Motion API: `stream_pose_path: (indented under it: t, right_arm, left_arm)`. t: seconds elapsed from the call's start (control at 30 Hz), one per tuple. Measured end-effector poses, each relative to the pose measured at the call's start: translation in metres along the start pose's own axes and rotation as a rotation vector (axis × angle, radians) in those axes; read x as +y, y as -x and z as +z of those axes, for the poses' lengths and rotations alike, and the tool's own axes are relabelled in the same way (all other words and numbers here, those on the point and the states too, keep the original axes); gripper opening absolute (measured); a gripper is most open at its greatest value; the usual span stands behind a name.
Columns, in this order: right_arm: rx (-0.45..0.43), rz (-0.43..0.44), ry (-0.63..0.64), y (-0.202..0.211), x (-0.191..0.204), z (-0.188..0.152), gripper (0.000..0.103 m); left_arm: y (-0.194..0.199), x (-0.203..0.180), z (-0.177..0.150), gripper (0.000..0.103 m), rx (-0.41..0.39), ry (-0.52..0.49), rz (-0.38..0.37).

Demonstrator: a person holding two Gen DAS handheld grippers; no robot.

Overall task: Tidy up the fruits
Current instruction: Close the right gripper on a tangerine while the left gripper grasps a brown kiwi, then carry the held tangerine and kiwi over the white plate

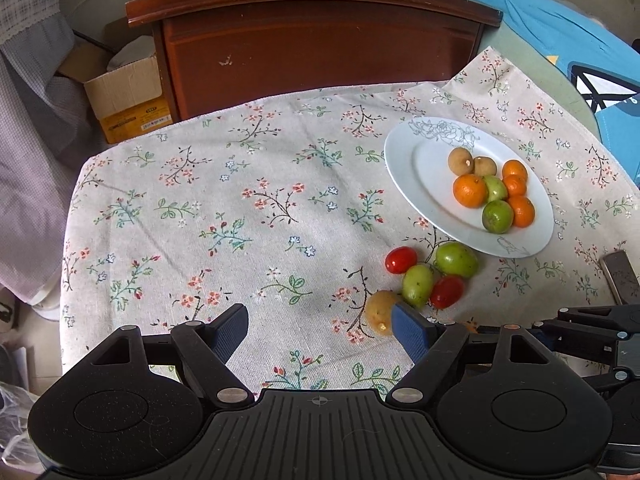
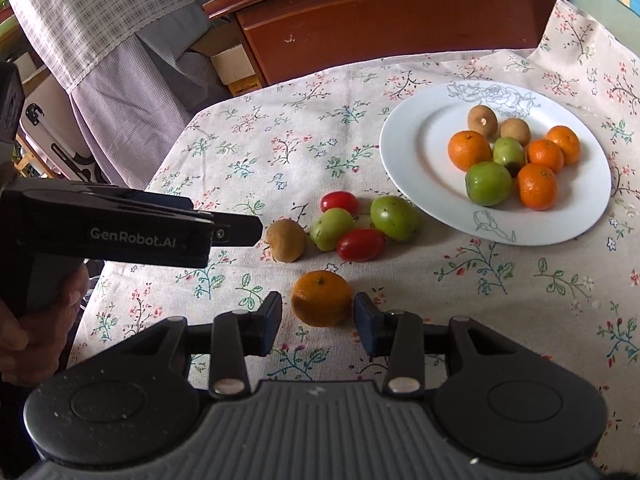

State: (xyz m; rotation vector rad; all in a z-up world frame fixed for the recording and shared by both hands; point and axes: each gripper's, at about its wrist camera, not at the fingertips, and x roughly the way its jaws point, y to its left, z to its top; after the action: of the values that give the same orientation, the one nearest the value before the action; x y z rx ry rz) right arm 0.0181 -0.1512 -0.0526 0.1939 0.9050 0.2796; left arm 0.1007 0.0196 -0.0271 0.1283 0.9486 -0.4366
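Inventory, my view from both wrist cams:

1. Left hand-held gripper (image 1: pixel 320 330): bottom centre of left cam, jaws wide, nothing between them. Its right pad sits in front of the brown fruit (image 1: pixel 379 313), partly hiding it; contact I can't tell.
2. Right hand-held gripper (image 2: pixel 317 318): bottom centre of right cam, jaws narrow, set either side of a loose orange (image 2: pixel 321 298). Small gaps show on both sides, so pads not pressing (not held).
3. Plate (image 2: pixel 412 148), white w/ line-drawn flowers: upper right of right cam, on the worktop (image 2: pixel 248 148) w/ floral cloth. Holds four oranges, two green fruits, two brown fruits, bunched toward its right half.
4. Loose cluster, centre of right cam, just below-left of plate: large green fruit (image 2: pixel 395 217), small green fruit (image 2: pixel 331 229), two red tomatoes (image 2: pixel 339 201) (image 2: pixel 361 244), touching or nearly so; brown fruit at left end of cluster.
5. Person's hand (image 2: pixel 36 320): left edge of right cam, gripping the left tool's handle.
6. Background: dark wood cabinet (image 1: pixel 312 52) top centre, cardboard box (image 1: pixel 128 96) at upper left of left cam.
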Motion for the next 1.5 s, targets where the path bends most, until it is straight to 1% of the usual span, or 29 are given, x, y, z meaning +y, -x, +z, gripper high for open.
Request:
stream_pose_path:
  t: [0.1,0.2,0.33,0.37,0.43,0.47,0.57,0.63,0.77,0.87,0.93,0.97,1.27,1.4,1.5]
  right_arm:
    - [-0.01,-0.013,0.017,-0.004,0.001,-0.001,0.04]
    - [-0.016,-0.025,0.039,-0.004,0.003,-0.001,0.034]
    - [0.002,-0.015,0.028,-0.001,0.001,0.001,0.034]
    - [0.003,-0.022,0.025,0.001,0.0,0.001,0.034]
    - [0.008,-0.071,0.024,0.004,-0.001,0.004,0.034]
    - [0.005,-0.089,0.017,0.006,-0.004,0.004,0.034]
    - [-0.008,-0.103,-0.025,0.011,-0.014,0.006,0.034]
    - [-0.012,-0.133,-0.05,0.012,-0.019,0.007,0.034]
    - [-0.014,-0.143,-0.113,0.014,-0.029,0.008,0.034]
    - [-0.009,-0.159,-0.15,0.014,-0.034,0.008,0.034]
    - [-0.004,-0.153,-0.181,0.014,-0.038,0.007,0.034]
    - [-0.002,-0.148,-0.193,0.014,-0.04,0.007,0.034]
    - [-0.001,-0.135,-0.221,0.015,-0.041,0.006,0.036]
    - [0.001,-0.133,-0.226,0.015,-0.042,0.006,0.036]
    - [0.004,-0.138,-0.211,0.015,-0.04,0.006,0.036]
  left_arm:
    - [-0.002,-0.002,-0.001,0.08,0.008,-0.007,-0.012]
    - [-0.004,-0.005,-0.002,0.08,0.015,-0.008,-0.017]
    - [-0.006,-0.008,-0.003,0.08,0.021,-0.017,-0.02]
    - [-0.007,-0.009,-0.003,0.08,0.021,-0.022,-0.022]
    - [-0.009,-0.012,-0.003,0.079,0.024,-0.035,-0.026]
    - [-0.01,-0.013,-0.003,0.079,0.025,-0.04,-0.027]
    - [-0.013,-0.018,-0.004,0.078,0.028,-0.052,-0.037]
    - [-0.016,-0.021,-0.004,0.077,0.029,-0.062,-0.042]
    - [-0.02,-0.028,-0.005,0.076,0.023,-0.082,-0.044]
    - [-0.023,-0.029,-0.005,0.068,0.019,-0.083,-0.051]
    - [-0.026,-0.029,-0.005,0.059,0.026,-0.076,-0.054]
    - [-0.027,-0.029,-0.005,0.058,0.029,-0.072,-0.056]
    - [-0.03,-0.033,-0.006,0.056,0.003,-0.097,-0.053]
    - [-0.03,-0.035,-0.007,0.039,-0.01,-0.122,-0.049]
    - [-0.029,-0.035,-0.008,0.032,-0.011,-0.128,-0.058]
